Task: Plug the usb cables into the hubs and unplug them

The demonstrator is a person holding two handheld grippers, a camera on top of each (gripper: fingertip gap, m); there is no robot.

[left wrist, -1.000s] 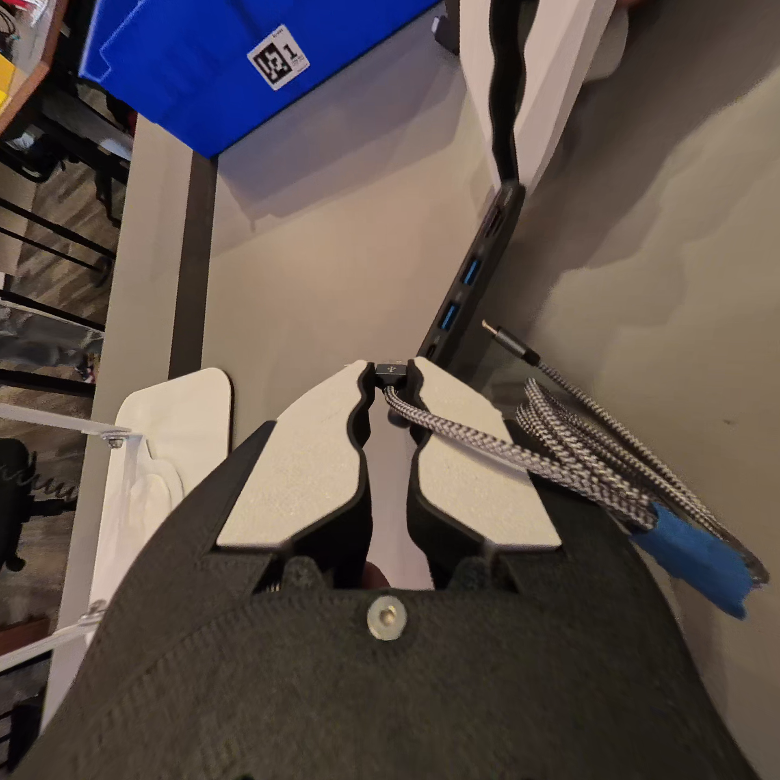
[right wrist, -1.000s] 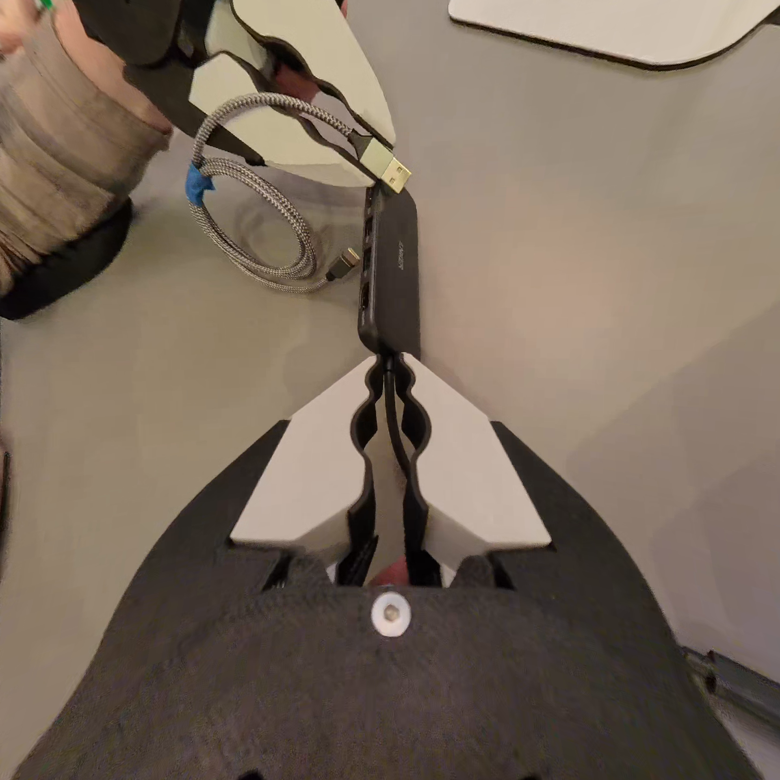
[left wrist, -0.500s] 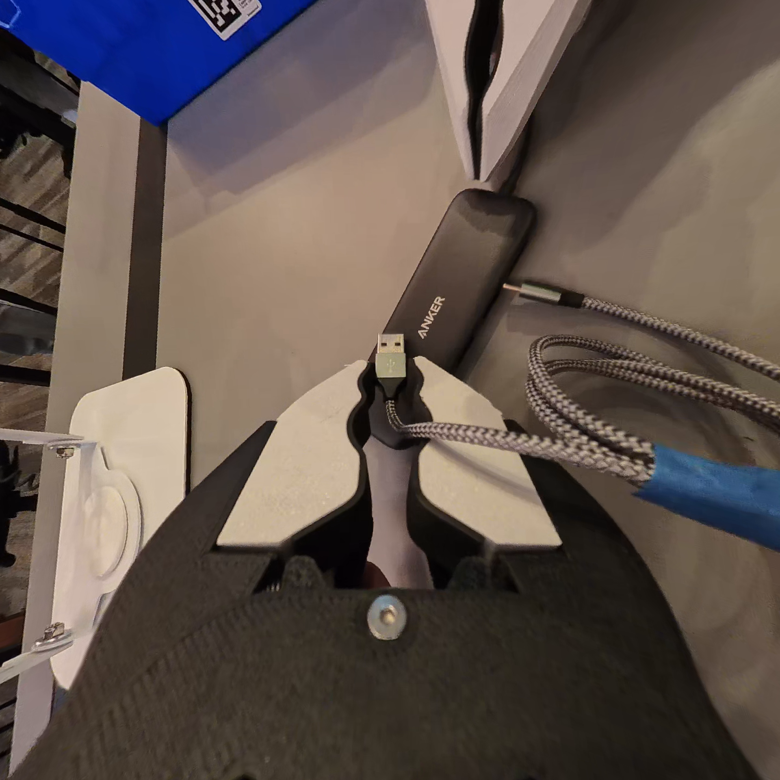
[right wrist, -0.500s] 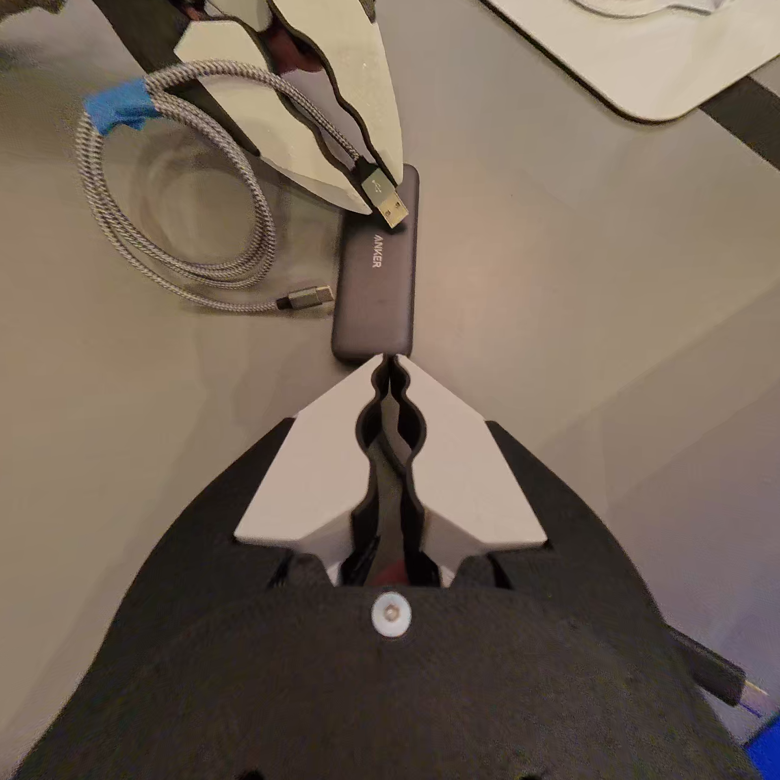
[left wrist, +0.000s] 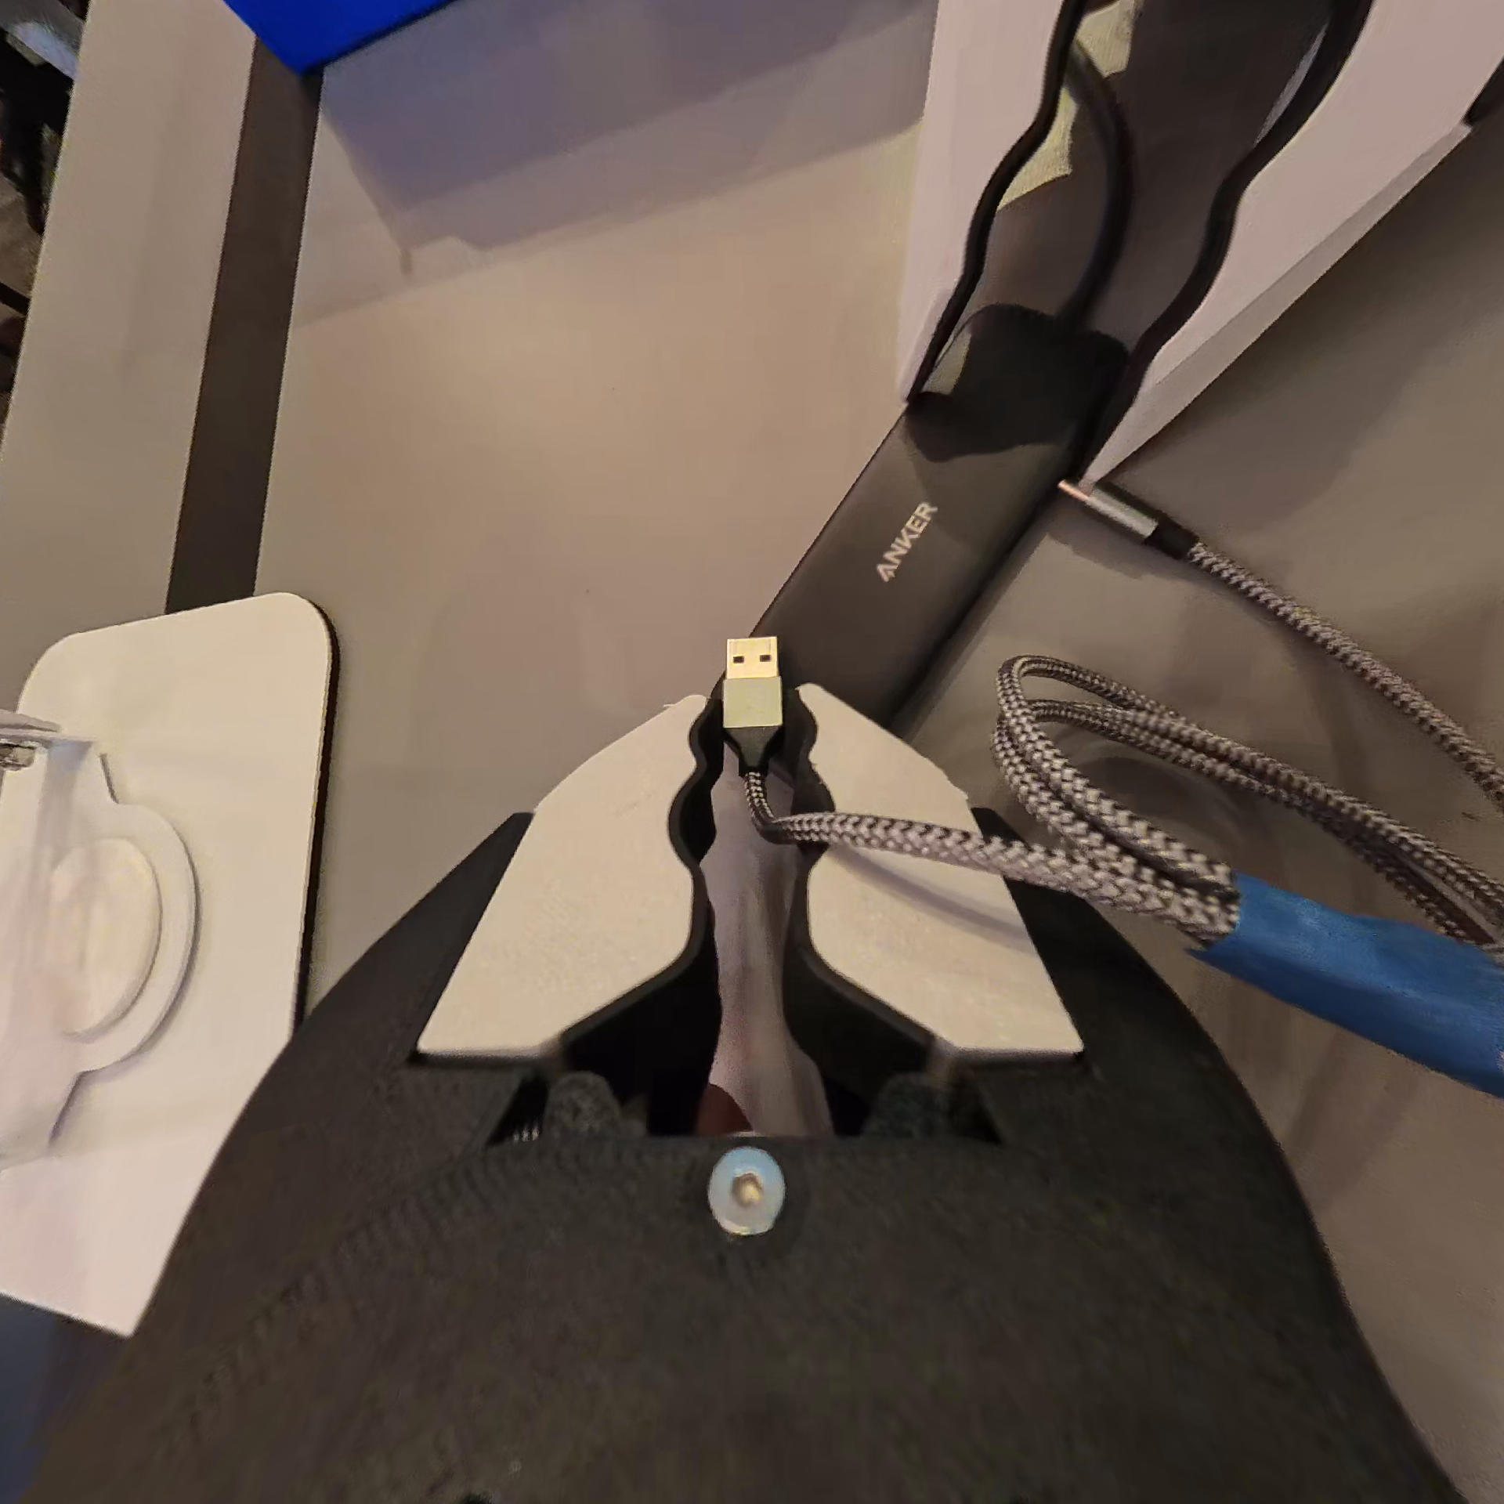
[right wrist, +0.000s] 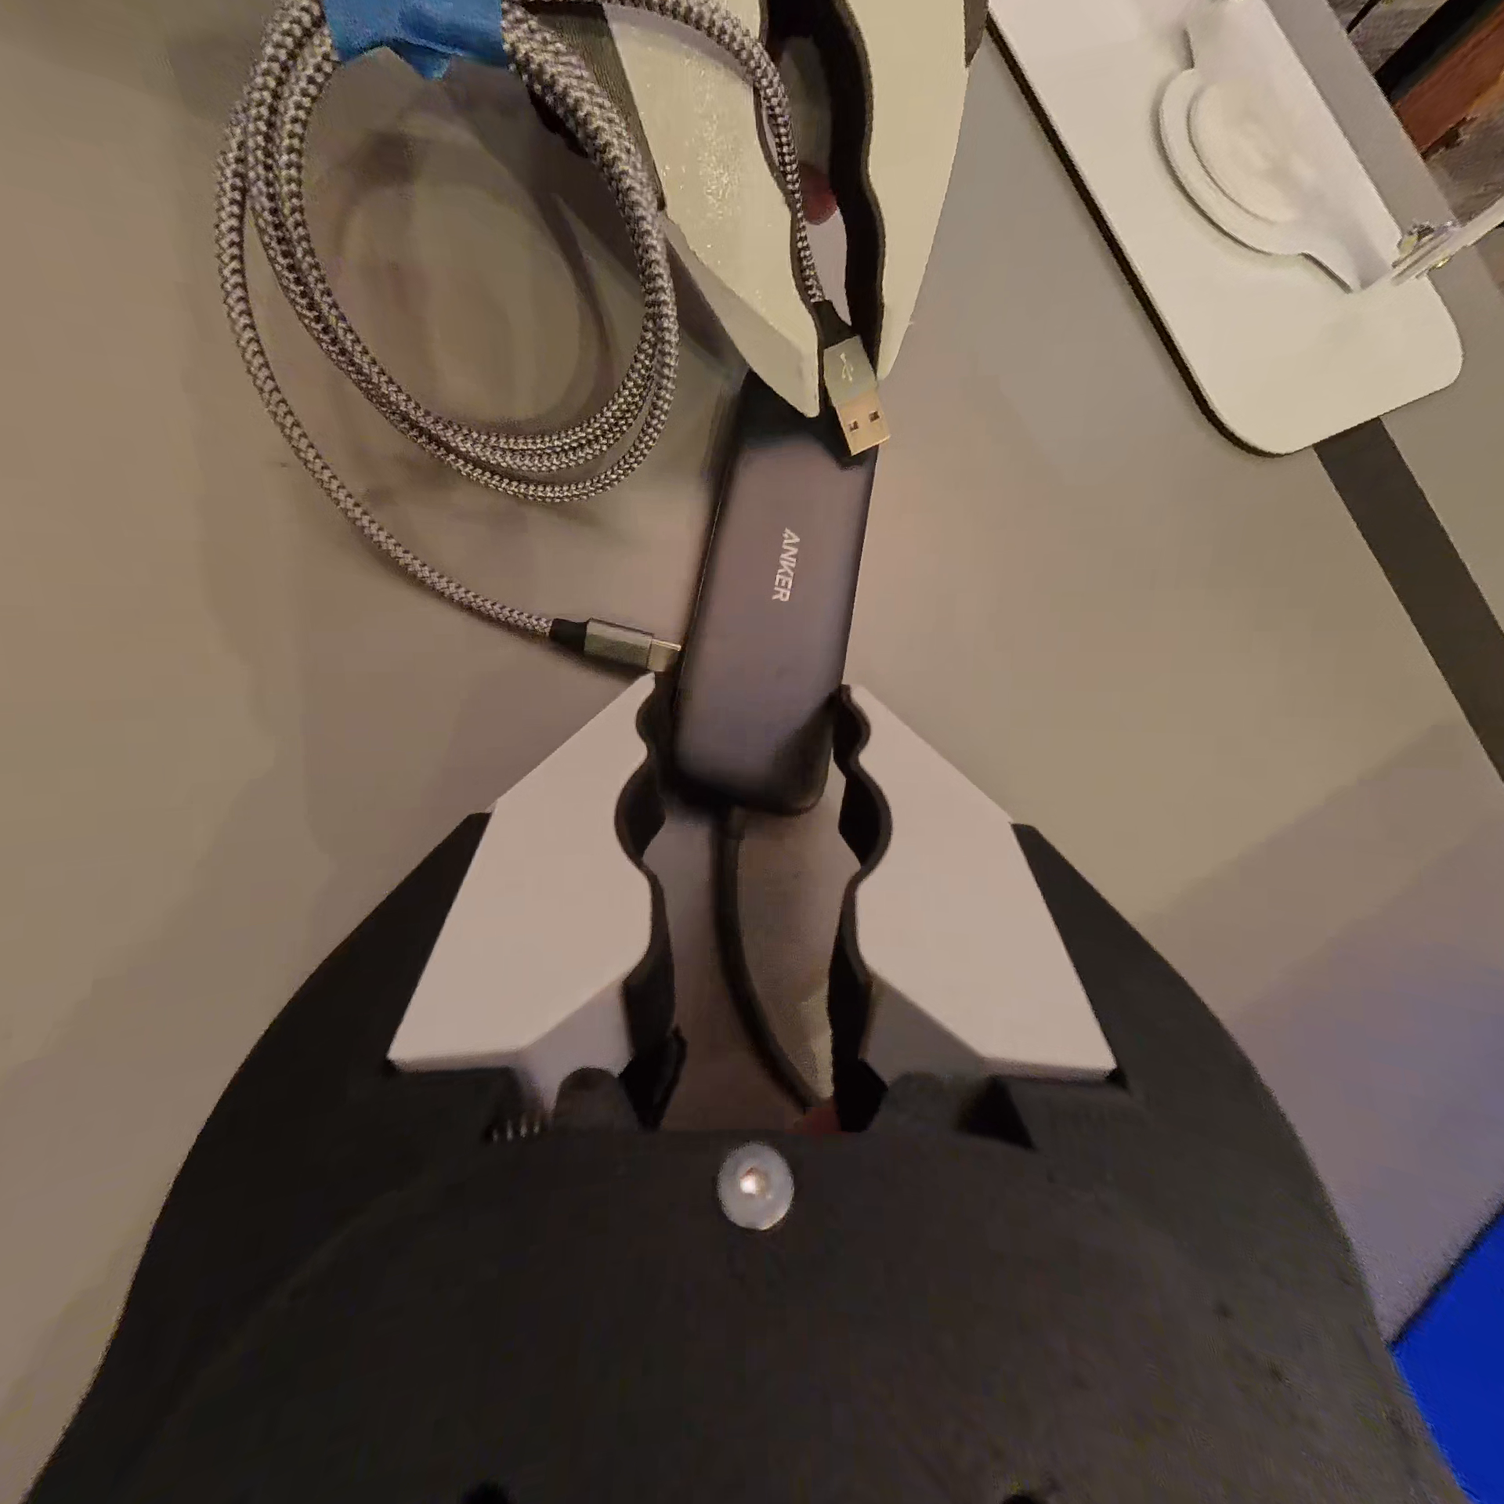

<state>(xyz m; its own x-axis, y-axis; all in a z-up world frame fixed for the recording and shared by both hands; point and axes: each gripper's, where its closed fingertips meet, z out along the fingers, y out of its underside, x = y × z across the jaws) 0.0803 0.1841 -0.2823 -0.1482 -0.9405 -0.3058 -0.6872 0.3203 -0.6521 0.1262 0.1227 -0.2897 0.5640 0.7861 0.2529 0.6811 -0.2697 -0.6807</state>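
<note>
My left gripper (left wrist: 753,704) is shut on the silver USB-A plug (left wrist: 755,679) of a grey braided cable (left wrist: 1139,781), held just above the table by the hub's far end. The cable's coil is bound with blue tape (left wrist: 1343,964), and its USB-C end (right wrist: 618,651) lies loose against the hub's side. The black hub (right wrist: 773,586) lies flat on the table. My right gripper (right wrist: 749,696) is open, its jaws apart astride the hub's near end, and the hub's own black cord (right wrist: 732,911) runs back between them. No cable is plugged into the hub.
A white pad with a round holder (left wrist: 163,781) lies on the table edge to my left, also in the right wrist view (right wrist: 1270,203). A blue bin (left wrist: 342,28) stands beyond. The grey table (right wrist: 1099,692) has a dark seam along its edge (left wrist: 236,325). Left tips to right tips: about 8 cm.
My right gripper was shut on the hub's cord; its jaws have opened and moved forward around the hub's end. The hub went from on edge to flat. My left gripper kept the plug.
</note>
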